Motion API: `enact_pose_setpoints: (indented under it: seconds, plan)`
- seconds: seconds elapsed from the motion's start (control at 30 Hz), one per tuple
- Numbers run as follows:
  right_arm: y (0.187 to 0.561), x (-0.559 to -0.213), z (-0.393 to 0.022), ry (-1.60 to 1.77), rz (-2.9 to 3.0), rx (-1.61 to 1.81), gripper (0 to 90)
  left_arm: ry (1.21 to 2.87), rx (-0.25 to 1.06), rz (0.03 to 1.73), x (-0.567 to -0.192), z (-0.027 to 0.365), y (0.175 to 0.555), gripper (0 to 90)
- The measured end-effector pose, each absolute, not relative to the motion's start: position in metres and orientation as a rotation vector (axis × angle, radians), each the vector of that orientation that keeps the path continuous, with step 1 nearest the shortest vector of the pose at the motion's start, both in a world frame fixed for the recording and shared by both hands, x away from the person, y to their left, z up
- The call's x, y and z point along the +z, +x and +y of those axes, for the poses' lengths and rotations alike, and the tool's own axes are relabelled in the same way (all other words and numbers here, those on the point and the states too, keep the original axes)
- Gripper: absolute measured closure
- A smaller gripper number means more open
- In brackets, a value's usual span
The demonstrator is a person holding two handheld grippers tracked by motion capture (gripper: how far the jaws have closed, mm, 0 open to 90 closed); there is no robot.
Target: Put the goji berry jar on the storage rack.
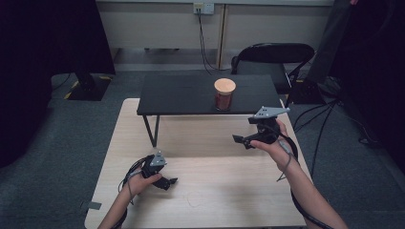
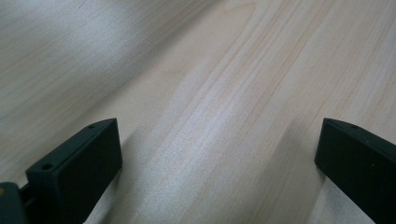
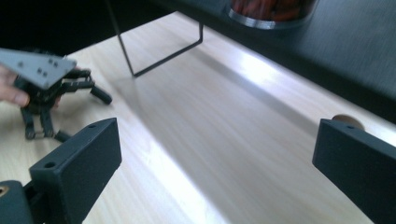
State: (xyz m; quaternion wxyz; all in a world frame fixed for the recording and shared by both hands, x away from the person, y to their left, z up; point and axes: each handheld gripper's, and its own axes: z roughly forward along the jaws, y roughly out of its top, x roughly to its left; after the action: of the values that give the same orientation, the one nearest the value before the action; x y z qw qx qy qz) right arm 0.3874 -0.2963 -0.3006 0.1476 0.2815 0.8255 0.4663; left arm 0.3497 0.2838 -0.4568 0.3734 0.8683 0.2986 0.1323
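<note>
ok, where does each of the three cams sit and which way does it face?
High view: above the person's side, looking forward and down on the wooden table, black shelf and jar; both forearms, the left tool and the right tool show.
Left gripper view: on the left tool, looking down at bare tabletop; its two open jaws show.
Right gripper view: on the right tool, facing across the table under the shelf; open jaws show.
Shared: the right gripper view and high view both catch the left tool and jar.
</note>
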Motion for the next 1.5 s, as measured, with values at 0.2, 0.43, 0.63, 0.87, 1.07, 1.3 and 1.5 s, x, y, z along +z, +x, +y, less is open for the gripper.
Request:
enact_pose_setpoints:
  seconds: [0.2,0.43,0.63,0.87,1.07,1.3,1.5]
  plan:
    - [0.377,-0.318,-0.305,0.827,2.379,1.329,0.2,2.223,0.338,0.766,-0.457,0.284,0.35,0.0]
    - [0.371,-0.339,-0.31,0.837,2.399,1.314,0.2,2.223,0.339,0.766,-0.457,0.284,0.35,0.0]
    - [0.365,-0.357,-0.316,0.855,2.407,1.341,0.2,2.223,0.338,0.766,-0.457,0.284,0.35,0.0]
    - [0.36,-0.379,-0.321,0.877,2.421,1.35,0.2,2.222,0.339,0.766,-0.457,0.284,0.35,0.0]
    - [0.357,-0.398,-0.323,0.899,2.44,1.32,0.3,2.222,0.339,0.766,-0.457,0.284,0.35,0.0]
    - [0.355,-0.415,-0.325,0.933,2.463,1.27,0.4,2.222,0.339,0.766,-0.457,0.284,0.35,0.0]
    - [0.351,-0.43,-0.327,0.953,2.468,1.257,0.5,2.222,0.339,0.766,-0.457,0.284,0.35,0.0]
